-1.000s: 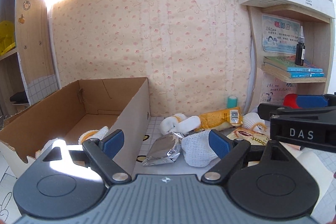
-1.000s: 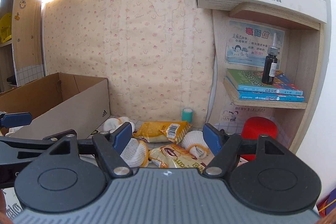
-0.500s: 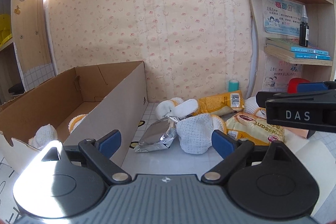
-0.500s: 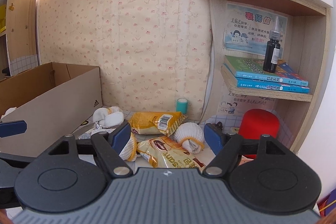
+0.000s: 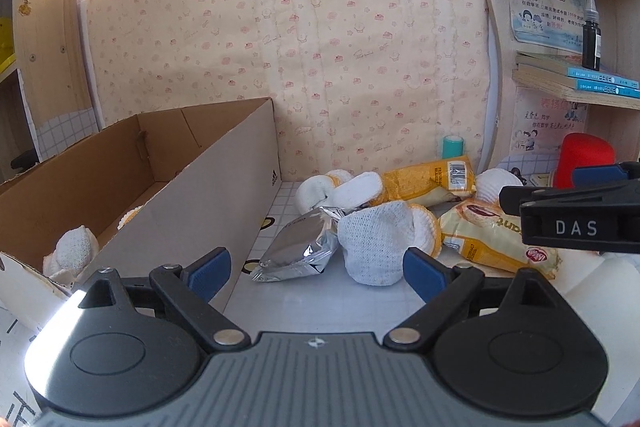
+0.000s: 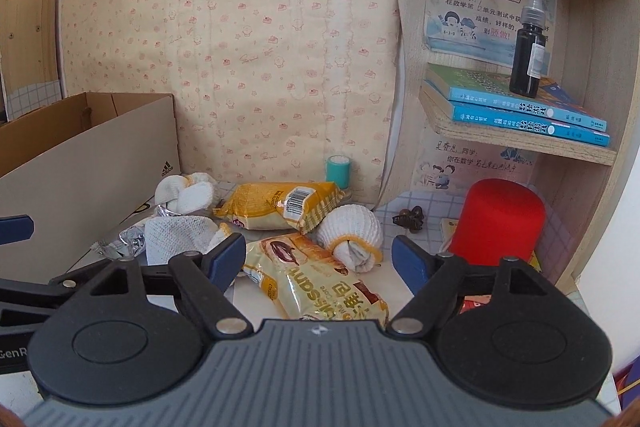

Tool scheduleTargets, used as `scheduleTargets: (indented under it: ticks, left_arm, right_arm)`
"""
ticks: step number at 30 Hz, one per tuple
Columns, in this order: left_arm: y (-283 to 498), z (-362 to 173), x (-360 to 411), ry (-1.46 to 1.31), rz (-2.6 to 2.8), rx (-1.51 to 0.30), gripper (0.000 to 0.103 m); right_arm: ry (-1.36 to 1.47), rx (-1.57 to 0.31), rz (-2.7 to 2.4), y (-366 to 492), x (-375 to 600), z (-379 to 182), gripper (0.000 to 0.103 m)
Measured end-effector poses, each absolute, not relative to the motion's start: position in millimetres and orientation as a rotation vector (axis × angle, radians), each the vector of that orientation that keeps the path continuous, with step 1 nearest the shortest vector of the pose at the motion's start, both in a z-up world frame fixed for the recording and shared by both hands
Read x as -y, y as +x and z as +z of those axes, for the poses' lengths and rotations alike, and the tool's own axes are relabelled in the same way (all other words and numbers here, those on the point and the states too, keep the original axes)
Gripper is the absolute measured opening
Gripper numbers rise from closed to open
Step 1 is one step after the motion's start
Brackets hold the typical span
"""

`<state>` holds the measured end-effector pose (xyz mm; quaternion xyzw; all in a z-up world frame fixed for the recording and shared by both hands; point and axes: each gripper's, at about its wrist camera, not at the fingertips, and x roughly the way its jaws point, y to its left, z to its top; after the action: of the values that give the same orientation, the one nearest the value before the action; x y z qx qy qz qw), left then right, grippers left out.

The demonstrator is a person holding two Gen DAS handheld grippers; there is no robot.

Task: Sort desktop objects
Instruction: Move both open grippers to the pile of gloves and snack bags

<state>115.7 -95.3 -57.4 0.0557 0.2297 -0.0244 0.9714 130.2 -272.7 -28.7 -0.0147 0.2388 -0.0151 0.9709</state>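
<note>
The left gripper [image 5: 316,273] hangs above the desk with its blue-tipped fingers spread wide and nothing between them, its opening facing a crinkled silver foil packet [image 5: 298,251] and a rolled white knit sock with a yellow cuff [image 5: 380,243] that lie touching each other on the pale desktop [image 5: 320,303]. To the left stands a long open brown cardboard shoe box [image 5: 224,203], its printed side wall close to the foil packet; inside it sits a bundled white sock [image 5: 74,253], and a second pale, yellow-edged bundle shows deeper in, though it is too hidden to say just what it is. The right gripper [image 6: 318,261] is likewise spread and empty, poised over a pale yellow croissant wrapper [image 6: 316,279] that runs under its fingers. Just beyond lies a darker yellow snack packet with a barcode [image 6: 280,205], with a round white sock ball edged in yellow [image 6: 352,235] touching its right end and a knotted pair of white socks [image 6: 188,193] at its left near the box. A small teal cylinder [image 6: 338,171] stands against the papered wall, and a red rounded container [image 6: 500,223] sits under the wooden shelf holding blue books [image 6: 520,115] and a dark dropper bottle [image 6: 528,55].
</note>
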Motion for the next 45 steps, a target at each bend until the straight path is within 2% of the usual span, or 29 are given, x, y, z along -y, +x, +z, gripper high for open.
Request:
scheduleTargets:
  ticks: [25,45]
  left_arm:
    - [157,-75,123,0.116,-0.191,-0.434,0.095]
    - [203,-102,121,0.021,-0.230,-0.591,0.092]
  right_arm:
    - [-0.045,-0.538,-0.056,155,294,-53,0.078]
    - [-0.053,-0.554,-0.083,180,304,-59,0.081]
